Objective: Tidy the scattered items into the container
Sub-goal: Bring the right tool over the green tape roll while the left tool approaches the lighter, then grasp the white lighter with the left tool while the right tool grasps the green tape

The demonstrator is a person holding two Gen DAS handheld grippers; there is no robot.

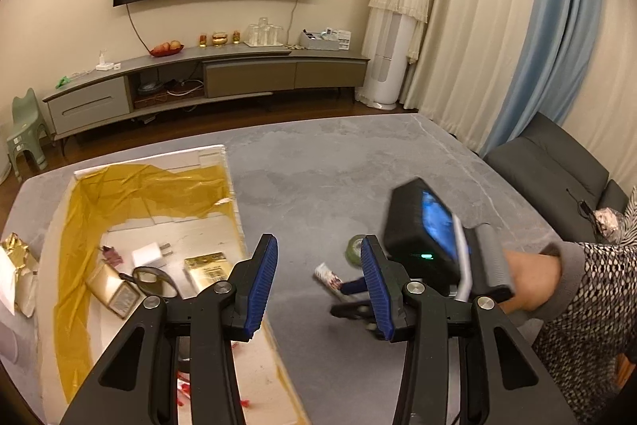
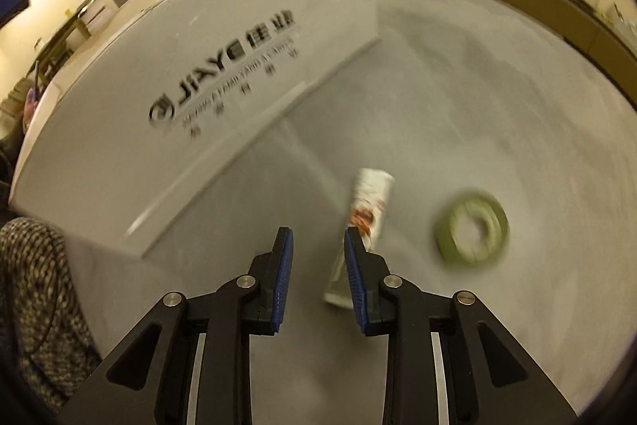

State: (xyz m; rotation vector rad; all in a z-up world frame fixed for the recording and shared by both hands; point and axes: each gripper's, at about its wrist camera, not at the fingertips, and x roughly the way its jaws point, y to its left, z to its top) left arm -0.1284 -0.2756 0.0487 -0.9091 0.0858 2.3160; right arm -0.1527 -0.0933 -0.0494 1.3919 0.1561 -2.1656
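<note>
A white box (image 1: 233, 186) lined with gold foil sits on the left of the grey table (image 1: 338, 166). It holds a white charger (image 1: 149, 253), two gold packs (image 1: 207, 267) and a black-rimmed lens (image 1: 153, 277). My left gripper (image 1: 318, 253) is open and empty above the box's right wall. On the table lie a small white packet (image 1: 328, 275) (image 2: 368, 210) and a green tape roll (image 1: 354, 249) (image 2: 471, 230). My right gripper (image 2: 318, 237) (image 1: 343, 298) is open, low over the table. The packet lies just outside its right finger, partly hidden by it.
The box's printed white side wall (image 2: 199, 86) rises close on the left in the right wrist view. Crumpled gold foil (image 1: 16, 253) lies at the table's left edge. A person's hand (image 1: 529, 281) and patterned sleeve (image 1: 597, 285) hold the right gripper. A dark sofa (image 1: 557, 166) stands beyond the table's right edge.
</note>
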